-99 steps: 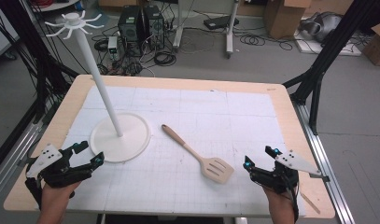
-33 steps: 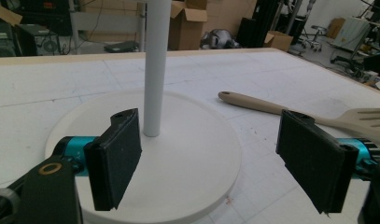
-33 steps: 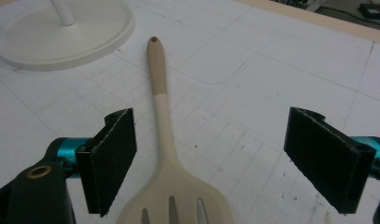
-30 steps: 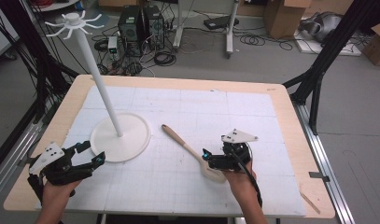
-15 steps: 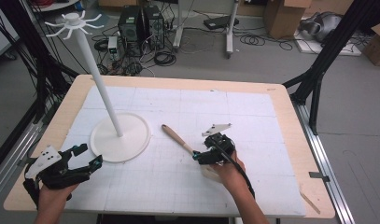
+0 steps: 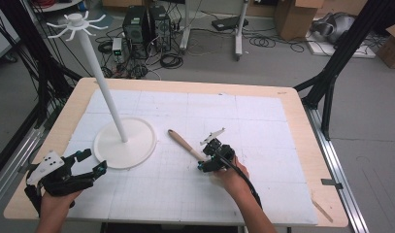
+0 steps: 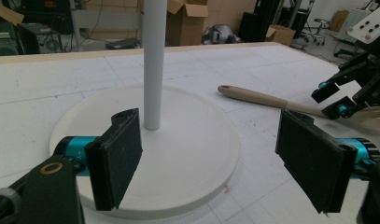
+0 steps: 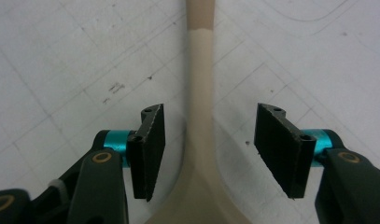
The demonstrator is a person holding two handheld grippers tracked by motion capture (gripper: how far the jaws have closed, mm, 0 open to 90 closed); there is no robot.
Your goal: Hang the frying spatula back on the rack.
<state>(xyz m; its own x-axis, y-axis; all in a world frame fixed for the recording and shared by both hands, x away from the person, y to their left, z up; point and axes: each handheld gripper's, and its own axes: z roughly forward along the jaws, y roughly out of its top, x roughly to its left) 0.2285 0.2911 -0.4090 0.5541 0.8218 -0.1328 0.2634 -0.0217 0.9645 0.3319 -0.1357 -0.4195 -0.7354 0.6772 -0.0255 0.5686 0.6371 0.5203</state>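
White gridded matting covers the table (image 6: 302, 121), with a cluttered lab floor of cables and boxes beyond its far edge. I have the right gripper (image 8: 204, 151) lowered over the spatula (image 6: 185, 143), which lies flat near the middle of the mat, handle pointing far-left and blade under my hand. In the right gripper view the neck of the spatula (image 8: 200, 93) runs straight up between the two pads, closer to the left one. The jaws have just been closing, yet neither pad touches the neck, so the grip is not made and the gripper is still unclenched.

To do this well, I judge I should nudge slightly so the neck sits centred, keep the pads low enough to catch its sides without scraping the mat, then squeeze firmly where the neck is narrow rather than on the flaring blade, which could slip out.

My left gripper (image 6: 90, 162) rests at the near-left corner, jaws wide apart and holding nothing. Just beyond it stands the stand (image 6: 124, 141), a white round base with a tall pole and hooks on top. Its base edge lies near the handle tip, so a lift that swings left could knock the pole; otherwise nothing blocks the way.
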